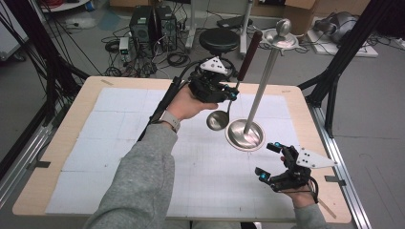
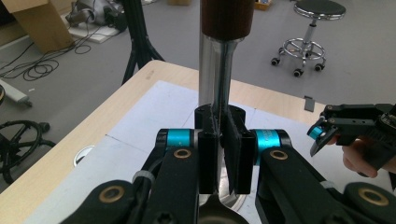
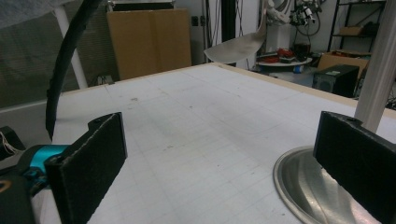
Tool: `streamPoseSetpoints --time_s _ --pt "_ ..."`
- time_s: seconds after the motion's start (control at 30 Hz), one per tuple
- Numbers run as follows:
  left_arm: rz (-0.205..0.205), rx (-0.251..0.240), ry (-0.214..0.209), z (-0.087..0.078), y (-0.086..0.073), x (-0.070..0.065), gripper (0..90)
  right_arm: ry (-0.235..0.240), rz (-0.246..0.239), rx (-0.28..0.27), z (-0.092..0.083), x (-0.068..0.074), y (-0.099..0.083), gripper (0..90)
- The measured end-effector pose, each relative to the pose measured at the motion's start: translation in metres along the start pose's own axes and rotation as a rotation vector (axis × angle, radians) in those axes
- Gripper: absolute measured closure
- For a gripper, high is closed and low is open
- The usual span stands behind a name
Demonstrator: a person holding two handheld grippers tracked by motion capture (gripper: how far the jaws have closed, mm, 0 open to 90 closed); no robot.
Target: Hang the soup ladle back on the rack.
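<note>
A ladle with a round steel bowl (image 1: 217, 120) and a brown wooden handle (image 1: 250, 55) hangs tilted over the middle of the table, handle up. My left gripper (image 1: 230, 93) is shut on its thin metal stem (image 2: 219, 93), just below the brown handle (image 2: 227, 18). Right beside the bowl stands a steel stand: a round base (image 1: 245, 135), a tall pole (image 1: 262, 81) and a disc with a knob on top (image 1: 282, 36). My right gripper (image 1: 267, 161) rests open near the front right, empty, with the stand's base (image 3: 303, 186) just beyond its jaws.
White gridded paper (image 1: 119, 143) covers the wooden table (image 1: 57, 157). A black stool (image 1: 218, 40), computer towers (image 1: 153, 24) and loose cables sit on the floor behind. Black frame legs (image 1: 334, 76) stand off the right edge. A black cable (image 3: 65, 60) trails from the left gripper.
</note>
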State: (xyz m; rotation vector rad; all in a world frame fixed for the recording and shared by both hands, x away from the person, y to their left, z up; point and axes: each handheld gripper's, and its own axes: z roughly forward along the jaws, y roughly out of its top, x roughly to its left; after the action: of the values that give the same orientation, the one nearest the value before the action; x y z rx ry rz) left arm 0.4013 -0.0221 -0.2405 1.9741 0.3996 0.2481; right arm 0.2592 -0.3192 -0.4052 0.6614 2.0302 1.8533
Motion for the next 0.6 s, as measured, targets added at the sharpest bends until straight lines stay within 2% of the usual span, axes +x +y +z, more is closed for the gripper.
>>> streamPoseSetpoints --time_s 0.6 --pt "0.008 0.040 0.026 0.0080 0.0001 -0.0007 84.1 0.001 0.002 -0.002 0.0002 0.0002 0.0002 1.5"
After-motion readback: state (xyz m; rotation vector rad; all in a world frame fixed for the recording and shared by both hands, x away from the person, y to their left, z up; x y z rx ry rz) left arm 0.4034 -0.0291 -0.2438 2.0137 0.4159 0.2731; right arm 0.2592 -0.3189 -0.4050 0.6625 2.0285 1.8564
